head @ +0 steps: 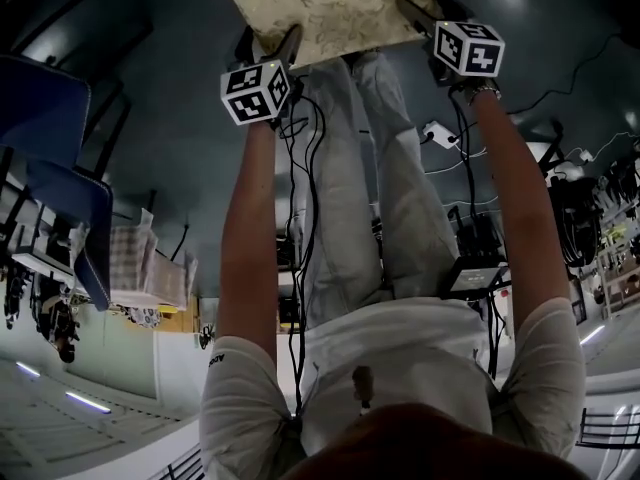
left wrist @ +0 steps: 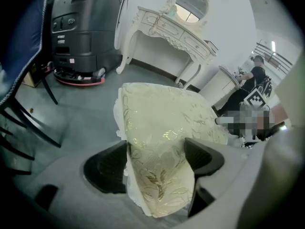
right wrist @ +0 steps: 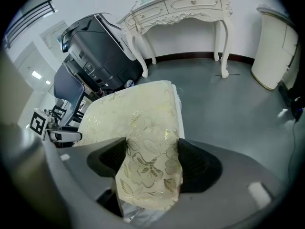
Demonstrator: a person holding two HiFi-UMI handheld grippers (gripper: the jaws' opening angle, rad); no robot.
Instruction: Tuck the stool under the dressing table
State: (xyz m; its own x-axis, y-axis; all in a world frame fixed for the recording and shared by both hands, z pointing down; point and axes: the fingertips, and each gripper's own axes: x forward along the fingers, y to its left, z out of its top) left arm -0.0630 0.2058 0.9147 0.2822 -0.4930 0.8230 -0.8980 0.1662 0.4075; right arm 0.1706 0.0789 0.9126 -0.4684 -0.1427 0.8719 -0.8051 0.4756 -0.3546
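The stool's cream, gold-flowered cushion (head: 330, 8) lies under both grippers at the top of the head view. My left gripper (head: 290, 43) straddles its near left corner and my right gripper (head: 415, 13) its near right corner. In the left gripper view the cushion (left wrist: 162, 113) fills the gap of the open left gripper (left wrist: 156, 159). The right gripper view shows the cushion (right wrist: 138, 113) likewise between the wide jaws of the right gripper (right wrist: 152, 159). The white carved dressing table (left wrist: 171, 30) (right wrist: 190, 4) stands against the far wall, apart from the stool.
A large black machine (left wrist: 81, 27) (right wrist: 100, 46) stands left of the dressing table. A blue chair (left wrist: 19, 56) (head: 50, 128) is on my left. A white cabinet (right wrist: 276, 46) stands right of the table, and a person (left wrist: 255, 78) is further off. Cables (head: 300, 218) trail down my front.
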